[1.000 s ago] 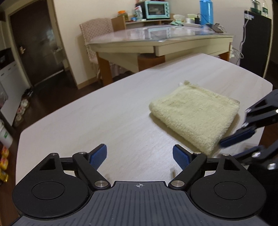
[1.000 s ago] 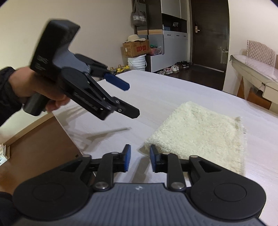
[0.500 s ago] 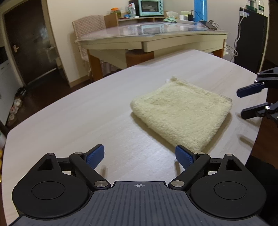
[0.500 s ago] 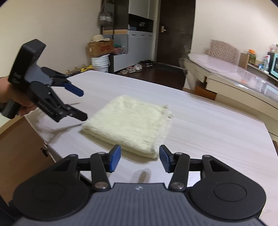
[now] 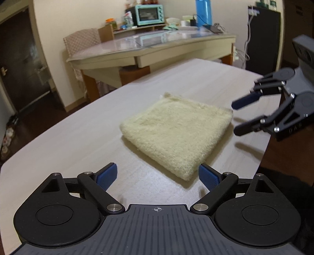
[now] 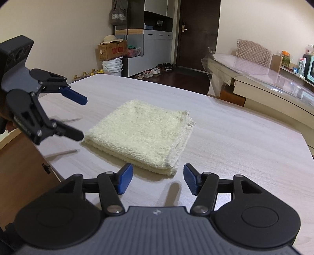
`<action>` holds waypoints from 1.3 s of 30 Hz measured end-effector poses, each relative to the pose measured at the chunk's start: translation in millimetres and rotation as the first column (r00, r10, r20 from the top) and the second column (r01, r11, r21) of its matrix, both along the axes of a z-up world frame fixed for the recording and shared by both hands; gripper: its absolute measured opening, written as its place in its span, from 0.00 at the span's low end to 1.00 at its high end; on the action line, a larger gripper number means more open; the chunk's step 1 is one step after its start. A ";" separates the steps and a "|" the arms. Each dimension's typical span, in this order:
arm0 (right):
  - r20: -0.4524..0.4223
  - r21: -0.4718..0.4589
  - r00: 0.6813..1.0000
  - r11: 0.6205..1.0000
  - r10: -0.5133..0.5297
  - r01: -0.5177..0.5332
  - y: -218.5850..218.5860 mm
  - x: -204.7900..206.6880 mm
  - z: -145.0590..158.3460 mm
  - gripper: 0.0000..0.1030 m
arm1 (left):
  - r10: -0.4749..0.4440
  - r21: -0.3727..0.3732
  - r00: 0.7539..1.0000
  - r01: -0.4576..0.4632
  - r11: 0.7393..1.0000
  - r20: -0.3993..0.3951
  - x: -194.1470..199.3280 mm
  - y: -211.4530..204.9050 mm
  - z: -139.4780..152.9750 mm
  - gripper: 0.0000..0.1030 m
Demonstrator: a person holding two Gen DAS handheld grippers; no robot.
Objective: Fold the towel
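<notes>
- Left wrist view: the left gripper [image 5: 158, 175] was held just above the pale wooden table [image 5: 58, 141], its two blue-padded fingers spread wide apart with nothing between them.
- The towel [image 5: 176, 133], a cream terry cloth folded into a thick square, lay flat on the table just ahead of the fingers; its nearest corner pointed into the gap between them but touched neither pad.
- At the right edge of this view the right gripper [image 5: 238, 115] hung beside the towel's far right corner, its fingers parted, one above the other, and gripping nothing; whether a tip touched the cloth could not be told.
- Behind the table stood a second table with a glass top [image 5: 149, 49], a chair [image 5: 82, 45] with a quilted cover, and a shelf carrying a teal toaster oven [image 5: 150, 14].
- Right wrist view: the right gripper [image 6: 158, 180] was likewise spread open and empty, low over the table [image 6: 245, 137], with the towel [image 6: 143, 133] just beyond its pads and the stacked layer edges showing at the near corner.
- The left gripper [image 6: 83, 117] came in from the left side, held by a hand [image 6: 7, 125] barely visible at the frame edge; its fingers were apart, the lower tip just beside the towel's left corner.
- Farther back were a cardboard box [image 6: 112, 50] with a hat on top, a white bucket [image 6: 112, 66] and a row of shoes [image 6: 155, 71] near a dark door [image 6: 198, 33].
</notes>
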State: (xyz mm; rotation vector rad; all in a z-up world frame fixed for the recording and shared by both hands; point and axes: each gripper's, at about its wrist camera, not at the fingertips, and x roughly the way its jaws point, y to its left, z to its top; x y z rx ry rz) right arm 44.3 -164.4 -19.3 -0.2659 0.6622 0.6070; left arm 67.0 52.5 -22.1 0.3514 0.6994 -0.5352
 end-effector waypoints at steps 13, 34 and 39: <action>0.009 -0.028 1.000 1.000 0.000 0.000 -2.8 18.2 -12.2 0.63 | 0.029 0.025 1.000 -0.029 0.999 -0.010 15.9 1.9 -9.5 0.94; -0.007 -0.021 0.999 0.999 0.043 -0.043 -2.2 28.6 -9.5 0.74 | 0.089 0.023 0.996 -0.088 0.996 -0.016 30.9 4.8 -2.9 0.94; 0.015 0.067 0.999 0.997 0.035 -0.036 -7.7 22.8 6.9 0.74 | 0.109 0.002 0.994 -0.109 0.994 -0.011 32.6 5.3 3.1 0.94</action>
